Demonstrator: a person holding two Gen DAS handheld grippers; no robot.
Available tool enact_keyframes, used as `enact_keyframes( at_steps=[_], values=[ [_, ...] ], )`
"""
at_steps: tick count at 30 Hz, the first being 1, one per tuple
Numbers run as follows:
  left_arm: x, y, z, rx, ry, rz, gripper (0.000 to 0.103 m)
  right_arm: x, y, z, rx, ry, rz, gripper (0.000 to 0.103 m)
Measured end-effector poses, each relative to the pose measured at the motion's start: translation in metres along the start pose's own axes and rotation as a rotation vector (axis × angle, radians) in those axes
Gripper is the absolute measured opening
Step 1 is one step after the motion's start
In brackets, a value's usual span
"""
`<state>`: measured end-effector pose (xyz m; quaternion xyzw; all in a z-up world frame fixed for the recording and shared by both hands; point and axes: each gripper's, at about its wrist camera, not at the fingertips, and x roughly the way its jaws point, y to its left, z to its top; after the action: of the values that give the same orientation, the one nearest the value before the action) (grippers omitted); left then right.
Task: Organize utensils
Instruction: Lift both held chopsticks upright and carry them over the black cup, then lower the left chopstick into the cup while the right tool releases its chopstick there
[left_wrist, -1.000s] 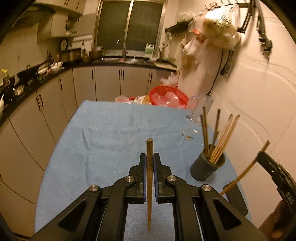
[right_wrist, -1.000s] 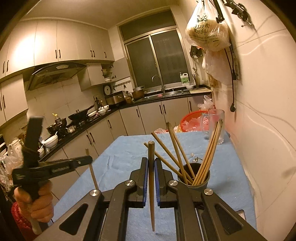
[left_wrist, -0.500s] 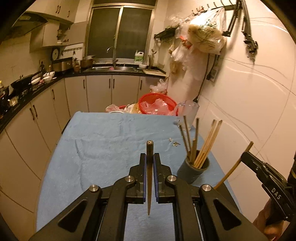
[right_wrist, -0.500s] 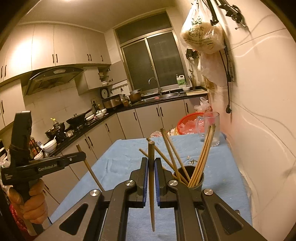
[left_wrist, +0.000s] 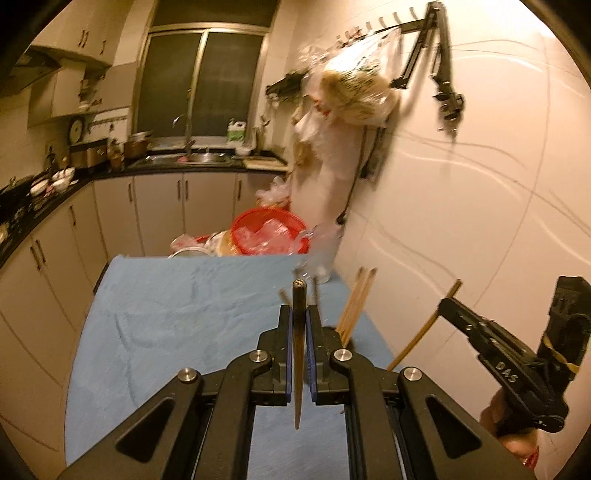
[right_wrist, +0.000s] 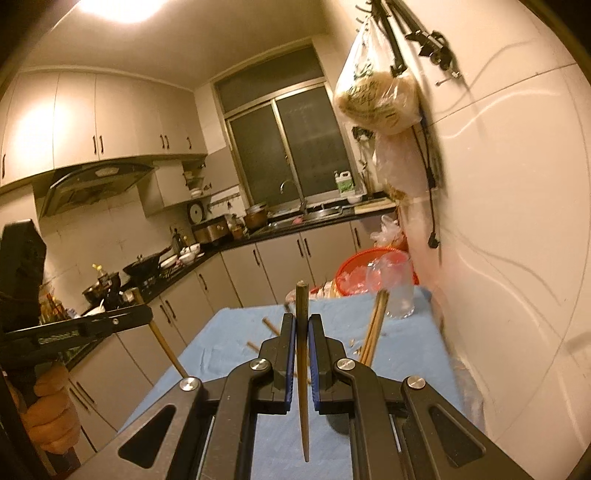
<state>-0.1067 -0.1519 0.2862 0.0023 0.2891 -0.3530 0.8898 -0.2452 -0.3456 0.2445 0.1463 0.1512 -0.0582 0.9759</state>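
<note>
My left gripper (left_wrist: 299, 321) is shut on a dark wooden chopstick (left_wrist: 297, 384) that stands upright between its pads, above the blue cloth (left_wrist: 177, 332). My right gripper (right_wrist: 302, 328) is shut on a second chopstick (right_wrist: 303, 398), also upright. Each gripper shows in the other's view: the right gripper (left_wrist: 443, 305) at the right with its chopstick (left_wrist: 421, 332), the left gripper (right_wrist: 146, 314) at the left with its chopstick (right_wrist: 166, 347). Several chopsticks (left_wrist: 356, 302) (right_wrist: 375, 325) stick up from a cup that my fingers hide.
A clear glass (right_wrist: 397, 295) and a red basket (left_wrist: 266, 236) stand at the table's far end by the white wall (left_wrist: 461, 221). Small scraps lie on the cloth near the glass. Cabinets and a worktop run along the left, and bags hang on the wall.
Both grippers have risen with their chopsticks still clamped. The cup of chopsticks has sunk in both views and is now hidden behind the fingers.
</note>
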Motion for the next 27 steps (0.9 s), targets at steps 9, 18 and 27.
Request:
enact_keyframes(
  at_steps=[9, 18, 27],
  values=[
    [0.000, -0.041, 0.045, 0.043, -0.068, -0.048, 0.007, 0.002, -0.018, 0.039, 0.015, -0.055, -0.033, 0.007],
    [0.065, -0.053, 0.058, 0.020, -0.033, -0.003, 0.007, 0.037, -0.043, 0.058, 0.061, -0.070, -0.062, 0.007],
    [0.124, -0.043, 0.038, -0.004, 0.078, 0.008, 0.007, 0.092, -0.063, 0.038, 0.075, 0.049, -0.068, 0.007]
  ],
)
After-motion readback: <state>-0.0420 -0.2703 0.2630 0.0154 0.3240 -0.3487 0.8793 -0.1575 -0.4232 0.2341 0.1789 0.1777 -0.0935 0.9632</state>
